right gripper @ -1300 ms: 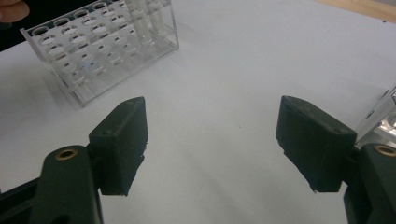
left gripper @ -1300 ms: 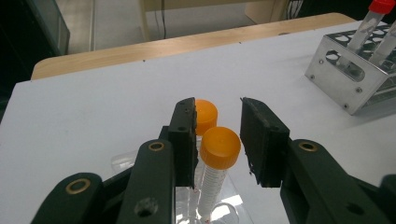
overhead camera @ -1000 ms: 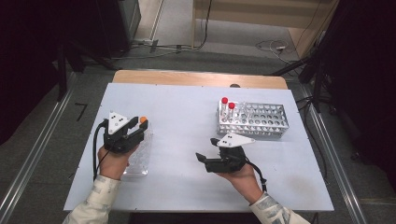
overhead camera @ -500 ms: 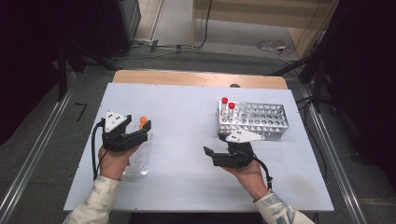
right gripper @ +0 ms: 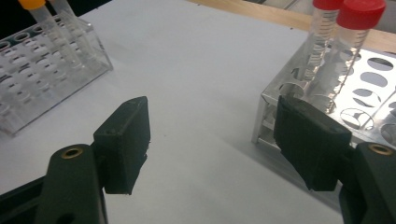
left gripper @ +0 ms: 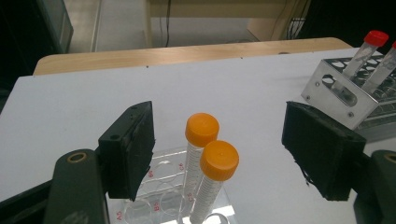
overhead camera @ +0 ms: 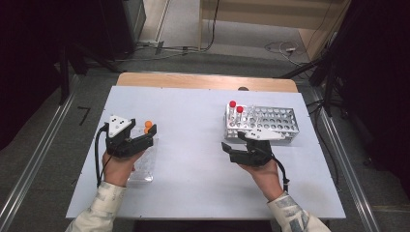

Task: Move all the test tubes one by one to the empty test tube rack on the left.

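Two orange-capped tubes (left gripper: 202,130) stand upright in a clear plastic rack (left gripper: 159,186) at the table's left. My left gripper (left gripper: 224,135) straddles them; its jaws have just been opening, and both pads stand clear of the tubes. From above, the left gripper (overhead camera: 150,137) sits over the clear rack (overhead camera: 142,166), just below the orange caps (overhead camera: 148,126). My right gripper (right gripper: 215,130) is open with only bare table between its jaws, its right jaw close to the corner of a metal rack (right gripper: 369,93). Two red-capped tubes (right gripper: 359,18) stand in that corner.
The metal rack (overhead camera: 270,121) stands right of centre, just beyond my right gripper (overhead camera: 227,151). A wooden strip (overhead camera: 203,79) runs along the white table's far edge. Dark equipment and floor cables lie beyond it.
The left jaws have spread apart from an orange-capped tube, which now stands in the clear rack. The right hand has shifted right and forward, closer to the metal rack.
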{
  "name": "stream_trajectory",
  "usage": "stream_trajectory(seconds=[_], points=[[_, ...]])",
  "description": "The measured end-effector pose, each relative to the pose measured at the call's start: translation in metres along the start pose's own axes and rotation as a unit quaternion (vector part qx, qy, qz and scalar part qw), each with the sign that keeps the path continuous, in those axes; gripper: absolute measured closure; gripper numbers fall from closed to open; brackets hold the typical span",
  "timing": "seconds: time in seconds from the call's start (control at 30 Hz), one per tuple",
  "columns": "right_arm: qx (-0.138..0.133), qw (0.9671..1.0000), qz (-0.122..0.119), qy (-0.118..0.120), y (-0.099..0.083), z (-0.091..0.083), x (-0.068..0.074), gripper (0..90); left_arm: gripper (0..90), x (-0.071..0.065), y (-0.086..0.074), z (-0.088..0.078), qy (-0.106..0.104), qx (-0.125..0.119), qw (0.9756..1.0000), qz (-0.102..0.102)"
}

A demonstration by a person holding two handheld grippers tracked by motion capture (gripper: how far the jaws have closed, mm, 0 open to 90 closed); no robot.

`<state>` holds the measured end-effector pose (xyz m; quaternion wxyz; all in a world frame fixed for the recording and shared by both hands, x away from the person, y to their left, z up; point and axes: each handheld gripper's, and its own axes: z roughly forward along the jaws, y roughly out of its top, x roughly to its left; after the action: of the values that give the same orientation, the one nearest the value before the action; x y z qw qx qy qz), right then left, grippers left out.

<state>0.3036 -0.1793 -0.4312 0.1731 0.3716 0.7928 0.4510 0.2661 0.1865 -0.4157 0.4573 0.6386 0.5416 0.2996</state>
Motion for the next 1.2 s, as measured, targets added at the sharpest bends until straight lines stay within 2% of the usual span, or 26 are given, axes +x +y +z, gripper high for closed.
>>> stream_trajectory(seconds=[0.07,0.33,0.67,0.83,1.03,1.2], points=[[-0.001,1.0000,-0.002,-0.008,0.001,0.001,-0.003,26.1,25.6,-0.001,0.000,0.000,0.000,0.001,1.0000,0.001],[-0.009,0.9992,0.017,-0.037,0.006,0.004,-0.017,26.9,25.7,-0.001,0.001,0.000,-0.003,-0.002,1.0000,-0.001],[-0.011,0.9971,0.016,-0.073,0.010,0.006,-0.031,27.3,25.7,0.000,0.001,-0.001,-0.003,-0.003,1.0000,-0.002],[-0.015,0.9939,0.030,-0.105,0.009,0.002,-0.048,28.7,25.7,-0.001,0.001,-0.001,-0.003,-0.003,1.0000,-0.001],[-0.012,0.9871,0.042,-0.154,0.006,0.001,-0.065,30.5,25.7,-0.002,0.001,0.000,-0.004,-0.003,1.0000,0.000],[-0.015,0.9828,0.058,-0.175,0.003,0.003,-0.079,38.4,25.7,-0.002,0.001,0.000,-0.003,-0.003,1.0000,0.000]])
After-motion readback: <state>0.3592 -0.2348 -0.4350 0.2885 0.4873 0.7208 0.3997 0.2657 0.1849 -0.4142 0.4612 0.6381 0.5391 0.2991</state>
